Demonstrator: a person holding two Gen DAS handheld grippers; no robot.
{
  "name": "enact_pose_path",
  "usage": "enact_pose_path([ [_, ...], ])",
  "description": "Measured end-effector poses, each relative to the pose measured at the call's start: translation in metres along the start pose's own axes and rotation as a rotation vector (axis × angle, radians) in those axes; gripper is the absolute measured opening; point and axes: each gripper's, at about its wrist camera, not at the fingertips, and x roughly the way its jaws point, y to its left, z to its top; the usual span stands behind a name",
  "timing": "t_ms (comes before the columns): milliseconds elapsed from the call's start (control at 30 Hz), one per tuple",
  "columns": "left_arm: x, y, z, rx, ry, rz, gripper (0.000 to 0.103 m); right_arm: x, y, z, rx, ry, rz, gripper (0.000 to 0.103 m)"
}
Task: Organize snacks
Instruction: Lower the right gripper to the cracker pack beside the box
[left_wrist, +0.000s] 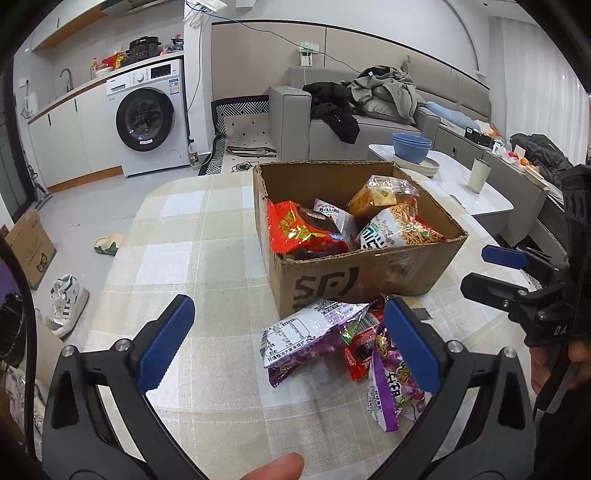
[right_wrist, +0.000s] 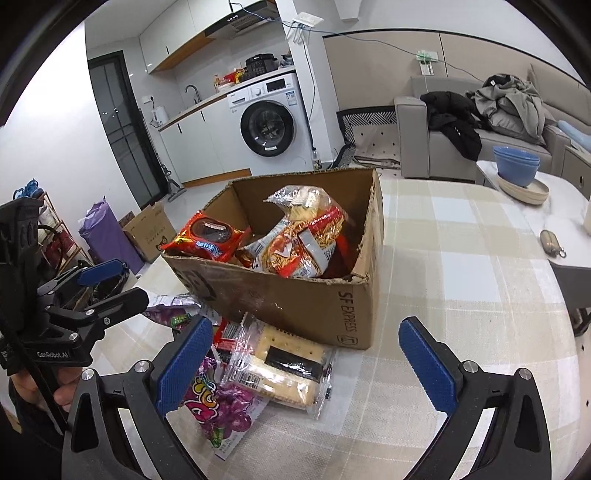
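Note:
An open cardboard box (left_wrist: 364, 254) (right_wrist: 306, 306) stands on the checked tablecloth (left_wrist: 192, 251). It holds a red pack (left_wrist: 303, 229), noodle packs (left_wrist: 397, 229) and an orange pack (left_wrist: 384, 192). In front of it lie loose snacks: a white-and-purple grape bag (left_wrist: 306, 332), a small red pack (left_wrist: 358, 356), a purple candy bag (left_wrist: 395, 387) (right_wrist: 221, 402) and a clear cracker pack (right_wrist: 284, 369). My left gripper (left_wrist: 288, 343) (right_wrist: 114, 286) is open above the grape bag, holding nothing. My right gripper (right_wrist: 306, 365) (left_wrist: 487, 271) is open over the cracker pack, right of the left one, holding nothing.
A white side table (left_wrist: 491, 199) behind the box carries blue bowls (left_wrist: 412, 146) on plates and a cup (left_wrist: 479, 175). A small metal object (right_wrist: 552, 242) lies at its edge. A sofa with clothes (left_wrist: 373, 96), a washing machine (left_wrist: 147, 118) and a shoe on the floor (left_wrist: 66, 302) surround the table.

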Motion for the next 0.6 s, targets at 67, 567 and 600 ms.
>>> enact_pose_path([
  [67,0.002,0.0,0.0,0.001,0.011,0.004,0.102,0.003,-0.001,-0.001,0.007,0.012,0.002,0.102],
  [567,0.019,0.008,-0.004,-0.013,0.071,0.016,0.102,0.039,-0.003,-0.015,0.067,0.121,0.042,0.102],
  [600,0.021,0.008,-0.004,-0.016,0.074,0.016,0.102,0.042,-0.002,-0.016,0.069,0.13,0.043,0.102],
])
